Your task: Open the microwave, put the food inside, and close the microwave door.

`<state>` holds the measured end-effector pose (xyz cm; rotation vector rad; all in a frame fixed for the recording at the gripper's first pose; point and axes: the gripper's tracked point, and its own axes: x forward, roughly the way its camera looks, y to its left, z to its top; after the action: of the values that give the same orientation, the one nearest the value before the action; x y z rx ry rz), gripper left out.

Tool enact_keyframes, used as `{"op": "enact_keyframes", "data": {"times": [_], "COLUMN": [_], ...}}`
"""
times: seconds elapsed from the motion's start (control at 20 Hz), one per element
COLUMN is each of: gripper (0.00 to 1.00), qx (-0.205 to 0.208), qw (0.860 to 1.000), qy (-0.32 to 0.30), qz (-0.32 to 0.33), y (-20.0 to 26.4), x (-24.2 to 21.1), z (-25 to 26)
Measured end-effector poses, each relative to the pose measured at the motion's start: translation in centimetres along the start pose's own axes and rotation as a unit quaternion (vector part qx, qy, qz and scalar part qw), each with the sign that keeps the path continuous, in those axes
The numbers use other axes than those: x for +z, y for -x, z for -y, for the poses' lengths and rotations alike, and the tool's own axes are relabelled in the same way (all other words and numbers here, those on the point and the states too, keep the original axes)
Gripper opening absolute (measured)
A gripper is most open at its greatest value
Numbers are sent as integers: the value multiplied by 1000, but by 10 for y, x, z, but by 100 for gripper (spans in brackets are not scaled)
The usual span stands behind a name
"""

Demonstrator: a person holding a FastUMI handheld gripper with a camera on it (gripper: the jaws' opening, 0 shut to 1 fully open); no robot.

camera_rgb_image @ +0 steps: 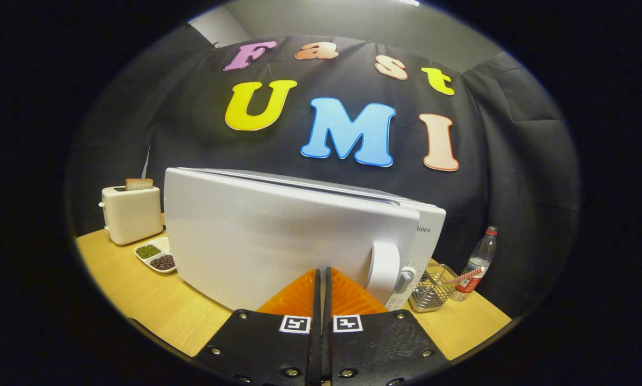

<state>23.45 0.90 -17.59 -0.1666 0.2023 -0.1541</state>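
Closed together with only a thin slit between them, the claw point(323, 279) fingers hold nothing and point at the microwave door point(278, 241), their tips touching or just short of its face; which, I cannot tell. Pressed-together fingers make a blunt pusher, which suits swinging a door, so I judge this as the closing push. That door stands partly swung out from the microwave point(425, 236), hinged at the far left, its curved handle point(383, 265) just right of the fingertips. Food inside is hidden by the door. On the counter point(154, 300), left and farther back, a toaster point(132, 214) holds a slice of bread point(138, 184), with a divided dish of beans point(157, 256) near it. Right of the microwave sit a wire basket point(432, 289) and a bottle point(476, 265), clear of the door's swing.
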Motion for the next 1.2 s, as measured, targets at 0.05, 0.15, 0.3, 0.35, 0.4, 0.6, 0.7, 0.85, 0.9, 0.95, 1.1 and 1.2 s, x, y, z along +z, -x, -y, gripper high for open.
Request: {"op": "enact_keyframes", "data": {"times": [0.05,0.15,0.3,0.35,0.4,0.6,0.7,0.85,0.9,0.95,1.1,1.2], "gripper": [1,1,2,2,3,3,1,1,1,1,1,1], "qx": [-5,-19,-26,-30,-36,-31,-20,2,12,17,22,45], "qw": [1000,1000,1000,999,999,999,1000,1000,1000,1000,998,997], "qy": [9,15,10,12,11,1,-1,-6,-11,-17,-39,-62], "qz": [2,4,2,2,0,-17,-23,-25,-19,-5,41,28], "y": [-8,-23,-41,-43,-41,-36,-24,10,24,39,83,107], "x": [1,4,10,7,8,8,14,28,32,38,58,49], "z": [2,9,6,7,6,9,11,12,12,13,25,22]}}
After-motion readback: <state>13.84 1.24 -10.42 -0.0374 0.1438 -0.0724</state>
